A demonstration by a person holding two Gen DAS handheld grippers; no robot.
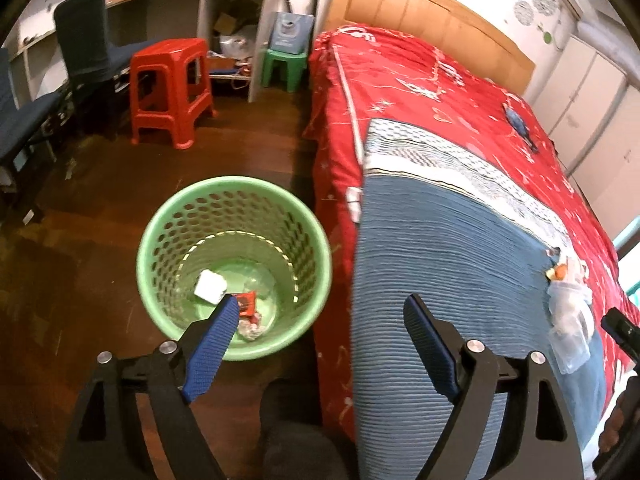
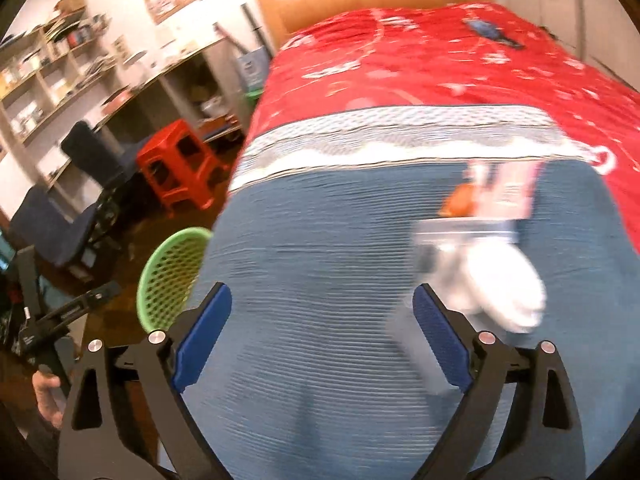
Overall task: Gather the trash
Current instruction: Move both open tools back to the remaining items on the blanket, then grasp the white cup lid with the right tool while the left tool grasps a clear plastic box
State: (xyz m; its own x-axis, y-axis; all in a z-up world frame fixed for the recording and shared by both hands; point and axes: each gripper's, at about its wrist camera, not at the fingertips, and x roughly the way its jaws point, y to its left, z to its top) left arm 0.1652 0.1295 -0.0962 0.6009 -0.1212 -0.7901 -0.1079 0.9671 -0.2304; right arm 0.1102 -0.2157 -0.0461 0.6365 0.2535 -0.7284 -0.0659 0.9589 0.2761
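A green perforated bin (image 1: pixel 234 216) stands on the dark wood floor beside the bed. It holds a white piece (image 1: pixel 210 286), a red wrapper (image 1: pixel 246 304) and crumpled paper. My left gripper (image 1: pixel 320 308) is open and empty, above the bin's right rim and the bed edge. On the blue ribbed blanket (image 2: pixel 320 248) lie clear plastic bags and white trash (image 2: pixel 496 280), with an orange scrap (image 2: pixel 460 200) and a pink packet behind; they also show in the left wrist view (image 1: pixel 570 316). My right gripper (image 2: pixel 320 300) is open and empty, just left of that trash. The bin (image 2: pixel 168 276) shows at left.
A red bedspread (image 1: pixel 440 92) covers the bed, with a dark blue object (image 1: pixel 520 124) on it. A red stool (image 1: pixel 172 88), a green stool (image 1: pixel 286 66), dark blue chairs (image 1: pixel 86 36) and cluttered shelves stand beyond the bin. The right gripper's tip (image 1: pixel 620 332) shows at the right edge.
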